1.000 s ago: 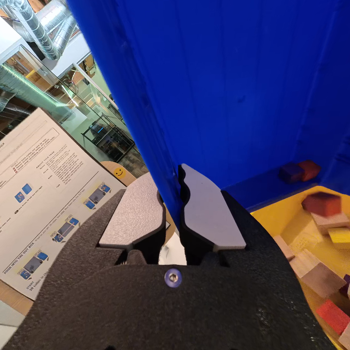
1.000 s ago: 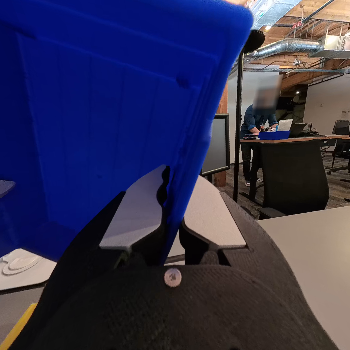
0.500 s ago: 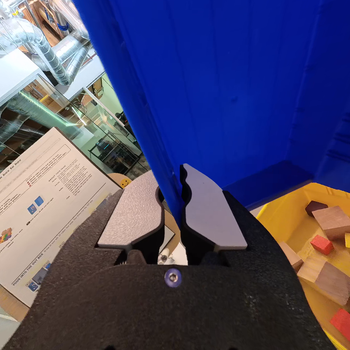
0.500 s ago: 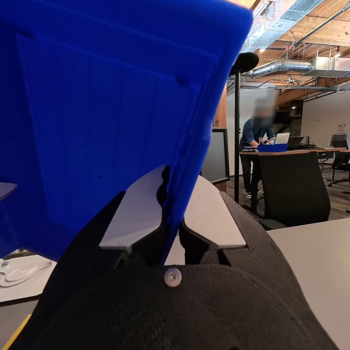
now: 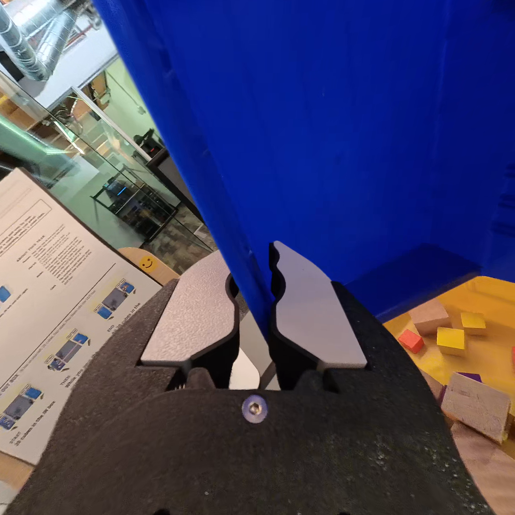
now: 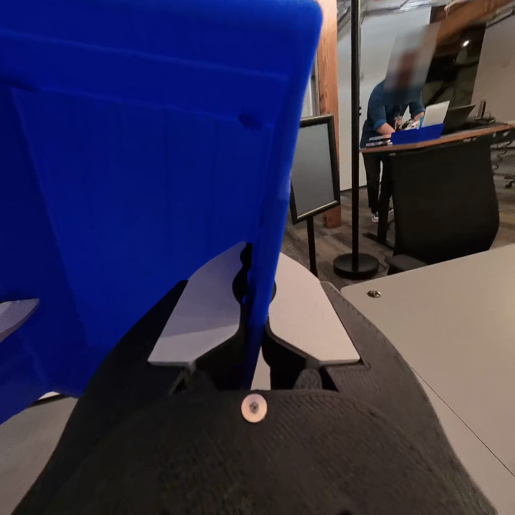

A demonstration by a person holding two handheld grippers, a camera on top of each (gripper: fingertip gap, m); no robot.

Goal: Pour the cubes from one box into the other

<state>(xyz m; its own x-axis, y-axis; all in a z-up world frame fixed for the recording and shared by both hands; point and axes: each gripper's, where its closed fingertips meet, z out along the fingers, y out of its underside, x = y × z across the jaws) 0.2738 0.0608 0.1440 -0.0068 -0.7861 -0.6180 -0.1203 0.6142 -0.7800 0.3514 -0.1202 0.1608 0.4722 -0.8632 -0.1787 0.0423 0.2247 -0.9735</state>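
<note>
Both grippers, left gripper (image 5: pixel 252 281) and right gripper (image 6: pixel 257 289), have fingers pinched on the tipped blue box (image 5: pixel 334 125); if either wall slips it drops onto the cubes (image 5: pixel 450 337) in the yellow box (image 5: pixel 496 295)

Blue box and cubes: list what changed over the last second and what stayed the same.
A second ago two cubes sat on the blue box's lower lip and a red one was falling; now none shows in the box, and the cubes lie in the yellow box. The right wrist view has tipped down, showing more floor and table. Unchanged: left gripper and right gripper stay clamped on opposite walls of the upended box.
</note>
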